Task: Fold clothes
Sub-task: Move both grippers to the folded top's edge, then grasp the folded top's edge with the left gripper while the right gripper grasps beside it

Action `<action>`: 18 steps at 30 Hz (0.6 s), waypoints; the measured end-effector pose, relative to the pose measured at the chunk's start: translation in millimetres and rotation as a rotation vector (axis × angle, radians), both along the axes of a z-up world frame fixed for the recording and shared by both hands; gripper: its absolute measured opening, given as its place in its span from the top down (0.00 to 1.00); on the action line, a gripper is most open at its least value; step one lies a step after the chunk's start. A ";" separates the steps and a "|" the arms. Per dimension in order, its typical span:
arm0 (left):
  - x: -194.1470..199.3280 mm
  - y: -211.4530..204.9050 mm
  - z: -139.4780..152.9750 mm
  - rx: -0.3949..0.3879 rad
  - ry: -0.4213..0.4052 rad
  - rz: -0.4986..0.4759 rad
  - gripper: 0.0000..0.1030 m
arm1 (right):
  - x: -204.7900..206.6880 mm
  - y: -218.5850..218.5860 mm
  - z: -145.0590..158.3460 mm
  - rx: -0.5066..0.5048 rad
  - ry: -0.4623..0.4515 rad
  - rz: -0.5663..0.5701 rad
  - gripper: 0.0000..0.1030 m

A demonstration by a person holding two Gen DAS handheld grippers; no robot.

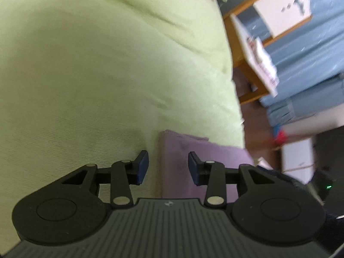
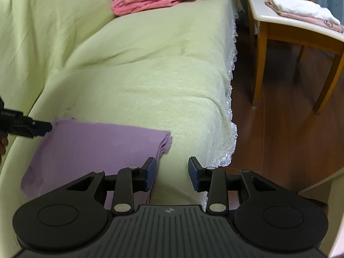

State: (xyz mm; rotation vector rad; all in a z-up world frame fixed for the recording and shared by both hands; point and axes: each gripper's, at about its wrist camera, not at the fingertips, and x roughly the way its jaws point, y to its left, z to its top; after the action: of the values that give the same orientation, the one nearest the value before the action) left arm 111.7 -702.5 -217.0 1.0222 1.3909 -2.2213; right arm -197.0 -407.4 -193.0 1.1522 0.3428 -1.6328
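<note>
A folded lilac rectangle of soft cloth (image 2: pixel 94 148) lay flat on the pale green, lace-edged bedspread (image 2: pixel 163 68), near the bed's front edge. The left hand-held gripper (image 1: pixel 168 167) hung over the cloth's left margin, jaws partly apart with nothing between them; one blue pad (image 1: pixel 143 165) sat over bare bedspread, the other over lilac fabric. The right hand-held gripper (image 2: pixel 172 174) stood likewise partly apart and empty, its left pad above the cloth's right edge, where stacked layers showed, and its right pad over the bedspread. From the right wrist view the left tool's tip (image 2: pixel 40 128) appeared just beside the cloth's far left corner; contact could not be judged. The step in hand read as a folded piece just laid down, or about to be taken up by its two edges; which, the pictures did not settle. A next move would call for closing on both edges together without spilling the layers. No container was in view. Finished piles stood elsewhere: folded pink ribbed towels (image 2: pixel 150 0) further up the bed, and white and pink folded linen (image 2: pixel 301 8) on a cream-seated wooden chair (image 2: pixel 277 28) beside it.
</note>
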 end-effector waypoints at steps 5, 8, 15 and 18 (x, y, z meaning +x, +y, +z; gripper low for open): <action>-13.3 -0.7 -6.3 0.003 0.066 -0.049 0.68 | -10.5 0.6 -5.9 -0.026 -0.041 -0.030 0.63; -10.7 -5.9 -8.9 0.025 0.086 -0.059 0.73 | -20.1 1.6 -9.7 -0.078 -0.124 -0.043 0.58; -11.5 -6.6 -10.9 0.001 0.071 -0.069 0.79 | -40.8 -9.0 -41.9 -0.107 -0.351 -0.068 0.55; -12.8 -5.7 -11.2 -0.009 0.069 -0.064 0.80 | -50.5 -7.2 -49.2 -0.134 -0.469 -0.104 0.54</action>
State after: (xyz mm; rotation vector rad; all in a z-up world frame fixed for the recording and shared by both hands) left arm 98.9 -708.2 -228.2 1.0090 1.3947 -2.3273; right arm -247.6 -414.6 -242.1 1.4213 -0.1276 -1.3941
